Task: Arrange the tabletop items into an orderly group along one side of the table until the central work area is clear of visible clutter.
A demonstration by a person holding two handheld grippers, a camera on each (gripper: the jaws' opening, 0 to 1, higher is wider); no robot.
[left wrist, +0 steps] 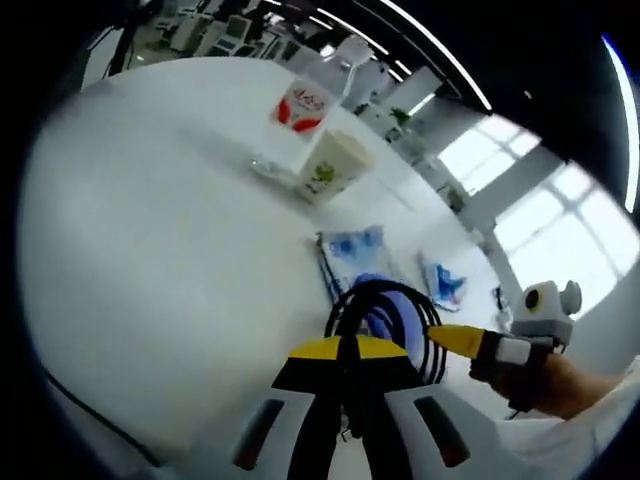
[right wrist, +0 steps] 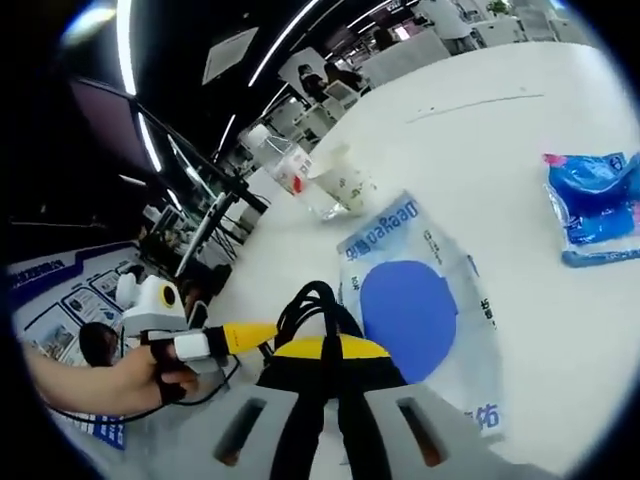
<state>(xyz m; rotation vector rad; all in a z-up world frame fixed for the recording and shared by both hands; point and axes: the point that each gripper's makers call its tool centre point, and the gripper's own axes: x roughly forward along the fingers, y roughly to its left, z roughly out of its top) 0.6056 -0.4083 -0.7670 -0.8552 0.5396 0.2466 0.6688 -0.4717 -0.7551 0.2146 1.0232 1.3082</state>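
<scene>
Left gripper view: on the white table (left wrist: pixel 150 250) lie one coiled black cable (left wrist: pixel 385 310), two blue-and-white packets, one paper cup (left wrist: pixel 333 165) and one red-and-white carton (left wrist: pixel 303 108). The larger packet (left wrist: pixel 360 262), with a blue disc on it, lies just behind the cable; the smaller packet (left wrist: pixel 442 280) lies apart from it, farther from the cable. The cup and carton stand upright, touching, well beyond the cable. The left gripper (left wrist: pixel 348 395) has its jaws pressed together on the cable's loops. The right gripper (left wrist: pixel 470 342) enters beside the cable, a hand (left wrist: pixel 555 385) around it; whether its yellow tip grips anything I cannot tell.

In the right gripper view, the right gripper (right wrist: pixel 330 400) sits narrow against the same cable (right wrist: pixel 310 310), with the left gripper (right wrist: pixel 235 337) alongside.
</scene>
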